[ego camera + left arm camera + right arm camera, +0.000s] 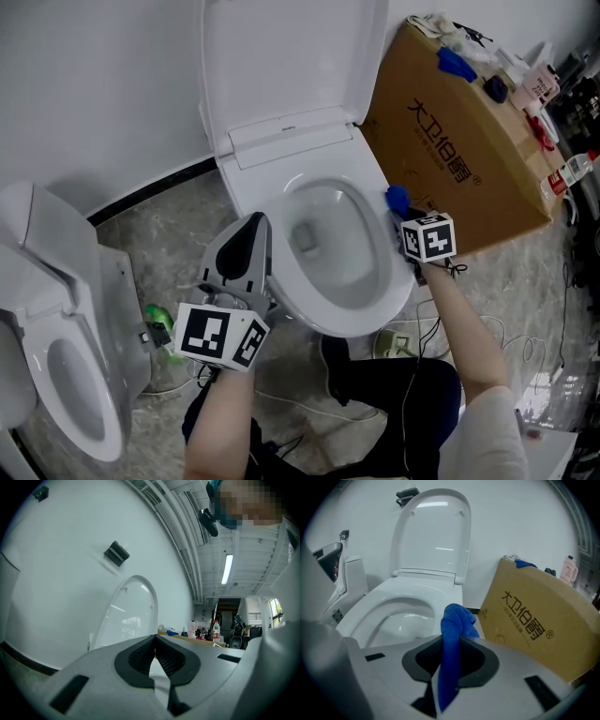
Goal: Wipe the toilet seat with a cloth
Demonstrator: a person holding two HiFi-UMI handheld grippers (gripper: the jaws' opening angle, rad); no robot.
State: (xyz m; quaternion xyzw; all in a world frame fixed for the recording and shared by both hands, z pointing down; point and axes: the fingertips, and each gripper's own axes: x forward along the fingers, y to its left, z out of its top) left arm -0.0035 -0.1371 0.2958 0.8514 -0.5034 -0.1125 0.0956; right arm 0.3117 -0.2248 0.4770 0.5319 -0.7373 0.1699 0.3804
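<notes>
A white toilet with its lid (pixel 291 56) raised stands in the middle; its seat (pixel 375 202) rings the bowl. My right gripper (pixel 401 208) sits at the seat's right rim, shut on a blue cloth (pixel 397 198). In the right gripper view the blue cloth (pixel 453 639) is pinched between the jaws and bunches out over the seat (pixel 375 604). My left gripper (pixel 246 236) hovers beside the seat's left edge, jaws shut with nothing between them. The left gripper (pixel 155 652) points up at the lid (pixel 129 611) and wall.
A large cardboard box (pixel 459 150) with items on top stands close to the toilet's right side. A second white toilet (pixel 56 347) is at the far left. A green bottle (pixel 161 330) and cables (pixel 403 333) lie on the marbled floor.
</notes>
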